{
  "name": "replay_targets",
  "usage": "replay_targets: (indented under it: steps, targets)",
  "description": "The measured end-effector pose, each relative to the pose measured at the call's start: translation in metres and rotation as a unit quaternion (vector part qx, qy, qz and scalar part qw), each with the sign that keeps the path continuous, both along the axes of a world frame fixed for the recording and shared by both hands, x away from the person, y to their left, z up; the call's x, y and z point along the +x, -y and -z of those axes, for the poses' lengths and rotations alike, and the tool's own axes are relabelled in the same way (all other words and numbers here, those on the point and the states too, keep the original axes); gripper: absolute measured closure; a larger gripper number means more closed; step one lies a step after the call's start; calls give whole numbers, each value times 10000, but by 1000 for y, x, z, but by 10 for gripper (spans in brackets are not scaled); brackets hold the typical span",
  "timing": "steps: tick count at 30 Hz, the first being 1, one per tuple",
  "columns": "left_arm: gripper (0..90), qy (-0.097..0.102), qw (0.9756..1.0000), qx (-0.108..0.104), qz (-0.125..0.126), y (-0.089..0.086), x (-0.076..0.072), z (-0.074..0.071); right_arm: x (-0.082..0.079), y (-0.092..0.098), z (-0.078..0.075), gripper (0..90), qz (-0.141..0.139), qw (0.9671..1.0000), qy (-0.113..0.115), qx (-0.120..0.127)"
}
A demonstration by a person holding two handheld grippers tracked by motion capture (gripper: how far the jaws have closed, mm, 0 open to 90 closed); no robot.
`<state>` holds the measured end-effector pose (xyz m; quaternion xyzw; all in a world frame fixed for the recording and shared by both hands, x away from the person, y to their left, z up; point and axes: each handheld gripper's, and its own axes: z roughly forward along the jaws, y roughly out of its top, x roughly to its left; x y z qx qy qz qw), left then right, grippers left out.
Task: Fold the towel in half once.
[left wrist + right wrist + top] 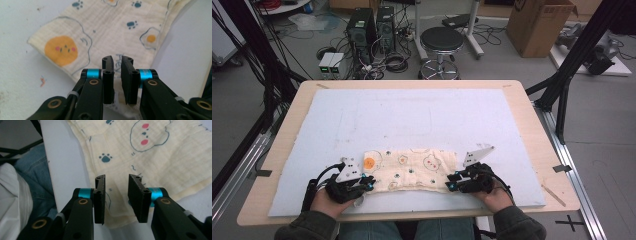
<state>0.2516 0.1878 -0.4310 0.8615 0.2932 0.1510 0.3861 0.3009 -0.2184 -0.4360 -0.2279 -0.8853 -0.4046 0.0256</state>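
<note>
Both forearms come in low from the near edge, hands level with the surface [532,130]. The left gripper [368,185] sits at the left end of the folded cream cloth [412,170], its fingers [108,75] nearly together over the hem with a narrow gap. The right gripper [451,183] is at the right end, fingers [100,195] spread above the cloth's corner. Between the left fingers blue print reads roughly "HEY".
</note>
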Motion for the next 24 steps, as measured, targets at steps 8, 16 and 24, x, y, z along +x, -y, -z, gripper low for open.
replay_targets:
  steps: [8, 16, 24]
  targets:
    - [673, -230, 9995, -88, 182, -7, -1, 6, -6, -1, 2, 682, -148, 9993, 222, -249]
    - [682, -161, 9997, -78, 175, -7, -1, 8, -5, -2, 0, 836, -209, 9986, 302, -368]
    - [712, -170, 9998, -100, 99, -8, 1, 8, -10, 2, -14, 854, -208, 9990, 373, -116]
